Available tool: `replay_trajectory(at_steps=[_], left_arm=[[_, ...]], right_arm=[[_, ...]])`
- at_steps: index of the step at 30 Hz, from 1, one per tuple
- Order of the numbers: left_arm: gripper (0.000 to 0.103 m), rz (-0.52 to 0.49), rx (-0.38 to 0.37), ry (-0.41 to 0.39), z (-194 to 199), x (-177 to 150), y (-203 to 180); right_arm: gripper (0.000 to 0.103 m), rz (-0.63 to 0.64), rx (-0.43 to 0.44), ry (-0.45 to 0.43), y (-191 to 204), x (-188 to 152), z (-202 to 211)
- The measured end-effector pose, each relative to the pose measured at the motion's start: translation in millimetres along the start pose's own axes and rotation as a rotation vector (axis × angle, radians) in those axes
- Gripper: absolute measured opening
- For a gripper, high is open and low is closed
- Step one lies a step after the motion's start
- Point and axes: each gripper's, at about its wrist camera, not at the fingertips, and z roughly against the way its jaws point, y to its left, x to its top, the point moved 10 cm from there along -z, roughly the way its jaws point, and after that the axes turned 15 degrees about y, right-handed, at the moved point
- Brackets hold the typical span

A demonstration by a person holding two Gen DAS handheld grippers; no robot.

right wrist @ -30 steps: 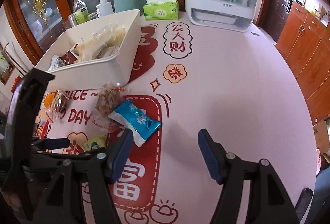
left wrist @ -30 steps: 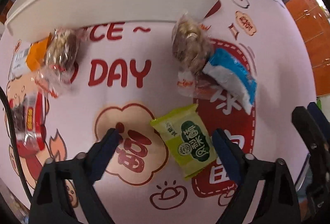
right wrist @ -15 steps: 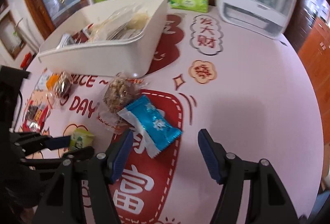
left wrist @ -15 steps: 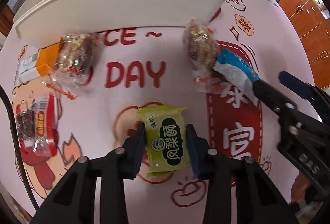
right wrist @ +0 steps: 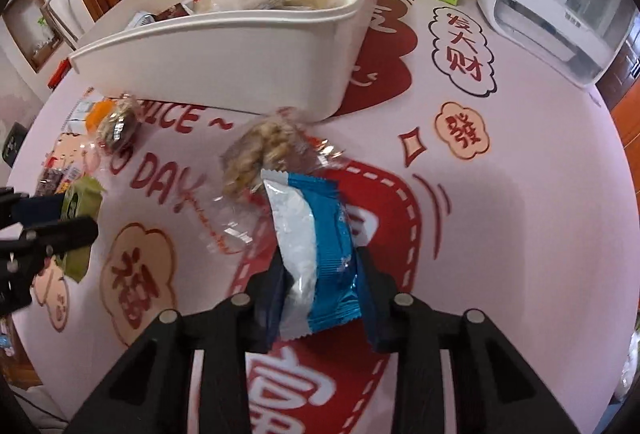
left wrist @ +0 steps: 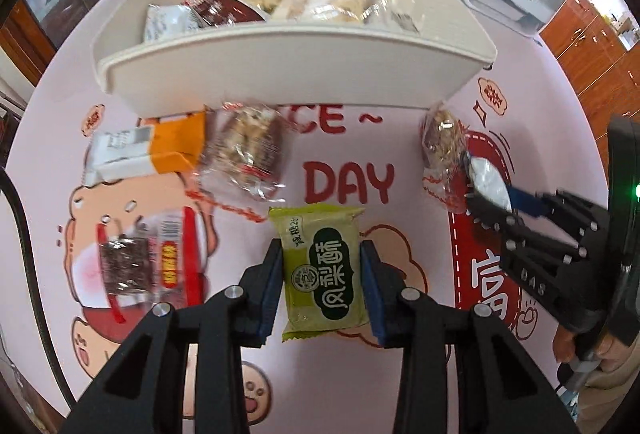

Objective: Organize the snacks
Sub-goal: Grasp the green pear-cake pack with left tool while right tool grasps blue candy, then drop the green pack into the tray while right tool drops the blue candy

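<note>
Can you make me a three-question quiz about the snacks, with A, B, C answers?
1. Where is the white bin?
A. beyond the loose snacks on the table
B. on the floor
C. under the table

2. What colour is the packet in the left gripper?
A. purple
B. green
C. black

3. What is the right gripper doing?
A. hanging open over a cup
B. lying inside the bin
C. closed on the blue and white packet

Answers: 1 A, the bin stands on the tablecloth behind the loose packets. 2 B, the green packet sits between its fingers. 3 C, its fingers press both sides of the blue and white packet.
</note>
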Motion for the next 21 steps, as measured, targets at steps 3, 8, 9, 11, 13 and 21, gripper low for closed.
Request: replay_trajectory(at_steps=[3,8,9,11,13,21], left_arm=[[0.035,-0.016,-0.001,-0.026,16.1,-1.6,10.3],[0.035,-0.048,0.008,-0.073,46.4,4.8,24.3],[0.035,-0.057,0.011,-0.083,54.0,5.8,27.8],[0.035,-0.072,0.011,-0.099,69.0,4.9,19.8],[0.035,-0.093,0.012,-0.116,86.5,11.4,22.5],[0.035,-0.157,0.049,-0.277,194.5,68.4,51.9]], right_arm=[[0.031,-0.018,0.034,-0.012,10.7,-11.4,11.2],[0.03,-0.047,0.115,-0.06,33.5,-28.0,43.0],[0.03,-0.051,0.128,-0.069,39.2,-30.0,49.6],[0.03,-0.044,0.14,-0.092,51.6,-29.8,64.0],[0.03,-0.032,0.143,-0.117,61.7,-25.3,78.0],[0.03,-0.046,0.161,-0.316,86.8,32.6,184.1]])
